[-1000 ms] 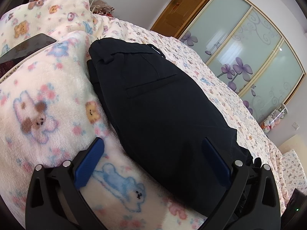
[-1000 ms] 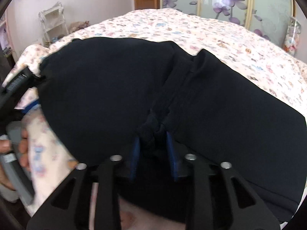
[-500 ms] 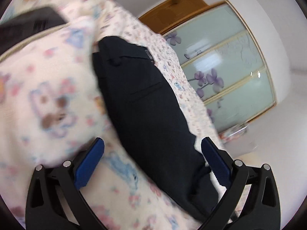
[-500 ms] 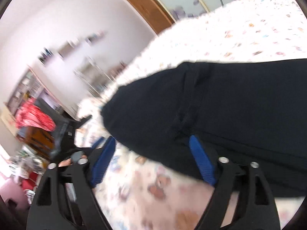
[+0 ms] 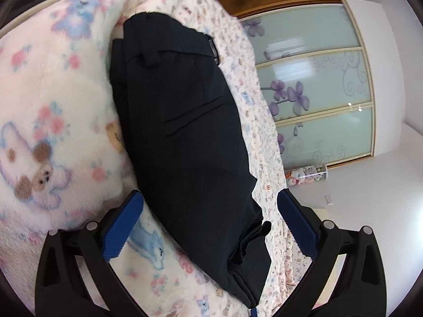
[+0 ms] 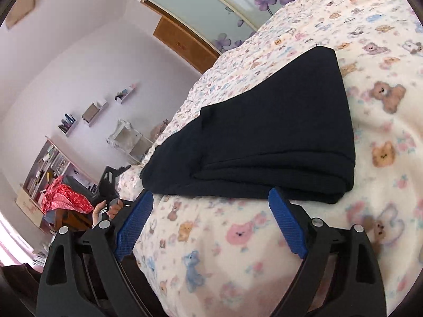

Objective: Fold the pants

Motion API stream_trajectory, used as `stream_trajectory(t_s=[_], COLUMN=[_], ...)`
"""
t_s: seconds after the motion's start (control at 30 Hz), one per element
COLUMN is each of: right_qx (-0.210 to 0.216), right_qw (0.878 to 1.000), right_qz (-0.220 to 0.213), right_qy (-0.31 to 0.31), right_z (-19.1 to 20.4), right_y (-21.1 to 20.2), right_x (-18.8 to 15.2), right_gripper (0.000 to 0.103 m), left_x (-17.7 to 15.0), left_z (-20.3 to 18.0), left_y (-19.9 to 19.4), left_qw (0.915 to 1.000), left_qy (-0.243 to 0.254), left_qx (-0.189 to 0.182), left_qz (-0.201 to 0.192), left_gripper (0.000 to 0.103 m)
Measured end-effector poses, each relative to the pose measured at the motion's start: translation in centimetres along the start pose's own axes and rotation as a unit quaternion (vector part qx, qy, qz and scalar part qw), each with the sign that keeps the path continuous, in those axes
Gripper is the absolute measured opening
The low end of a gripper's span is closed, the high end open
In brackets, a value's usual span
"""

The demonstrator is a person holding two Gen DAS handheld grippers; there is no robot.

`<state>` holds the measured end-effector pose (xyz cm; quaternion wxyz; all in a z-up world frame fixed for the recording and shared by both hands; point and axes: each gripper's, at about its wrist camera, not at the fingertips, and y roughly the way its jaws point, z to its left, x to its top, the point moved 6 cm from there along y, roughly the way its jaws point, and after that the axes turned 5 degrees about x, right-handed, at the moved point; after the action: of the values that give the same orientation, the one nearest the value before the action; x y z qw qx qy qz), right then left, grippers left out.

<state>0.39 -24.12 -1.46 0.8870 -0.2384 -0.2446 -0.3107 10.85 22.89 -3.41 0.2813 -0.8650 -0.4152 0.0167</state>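
Dark navy pants (image 5: pixel 185 132) lie folded in a stack of layers on a fleece bear-print blanket (image 5: pixel 53 105). In the left wrist view the waistband and a back pocket face up. My left gripper (image 5: pixel 210 227) is open and empty, its blue pads either side of the pants' near end, above them. In the right wrist view the folded pants (image 6: pixel 264 145) show their layered fold edge toward me. My right gripper (image 6: pixel 210 222) is open and empty, just short of that edge. The other gripper (image 6: pixel 108 185) shows at the bed's far side.
The bed (image 6: pixel 330 13) carries a printed sheet. Sliding wardrobe doors (image 5: pixel 317 92) with purple flowers and a wooden door (image 6: pixel 185 45) stand beyond it. Wall shelves (image 6: pixel 92 111), a bookcase (image 6: pixel 45 163) and a red cloth (image 6: pixel 66 195) are at the left.
My right gripper has let go of the pants, opened, and pulled back. Both cameras have tilted. The pants now lie folded flat on the blanket.
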Motion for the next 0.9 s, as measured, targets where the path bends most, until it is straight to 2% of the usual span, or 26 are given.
stream_trajectory(t_s=[0.07,0.13,0.17,0.33,0.43,0.5,0.6,0.8,0.9], right_qx=[-0.005,-0.012,-0.016,-0.029,-0.035,-0.036,-0.038,-0.038,-0.038], right_qw=[1.000,1.000,0.999,0.998,0.998,0.998,0.998,0.998,0.997], right_qz=[0.006,0.013,0.017,0.027,0.030,0.030,0.031,0.031,0.031], right_qy=[-0.013,-0.021,-0.024,-0.041,-0.046,-0.046,-0.047,-0.049,-0.051], right_z=[0.2,0.2,0.2,0.1,0.0,-0.1,-0.3,-0.4,-0.4], right_y=[0.4,0.2,0.3,0.4,0.6,0.7,0.7,0.5,0.6], right_x=[-0.1,-0.4,-0.5,-1.0,-1.2,-1.2,-1.2,-1.2,-1.3], right_gripper=[0.092,0.093,0.093,0.094,0.095,0.095,0.095,0.095,0.096], left_x=[0.0,-0.2,-0.1,-0.2,-0.4,-0.8,-1.2,0.2,1.1], left_z=[0.5,0.3,0.0,-0.2,-1.2,-1.3,0.4,0.6,0.0], left_y=[0.2,0.0,0.0,0.7,0.2,0.5,2.3,3.0,3.1], left_qw=[1.0000,0.9991,0.9989,0.9982,0.9958,0.9964,0.9966,0.9982,0.9990], left_qy=[-0.003,-0.005,0.002,0.018,0.019,0.029,0.019,-0.016,-0.014], left_qx=[-0.007,-0.040,-0.045,-0.043,-0.077,-0.060,-0.007,0.018,0.004], left_qz=[0.007,0.010,0.013,0.038,0.045,0.053,0.080,0.055,0.043], left_gripper=[0.101,0.101,0.101,0.101,0.101,0.101,0.101,0.101,0.101])
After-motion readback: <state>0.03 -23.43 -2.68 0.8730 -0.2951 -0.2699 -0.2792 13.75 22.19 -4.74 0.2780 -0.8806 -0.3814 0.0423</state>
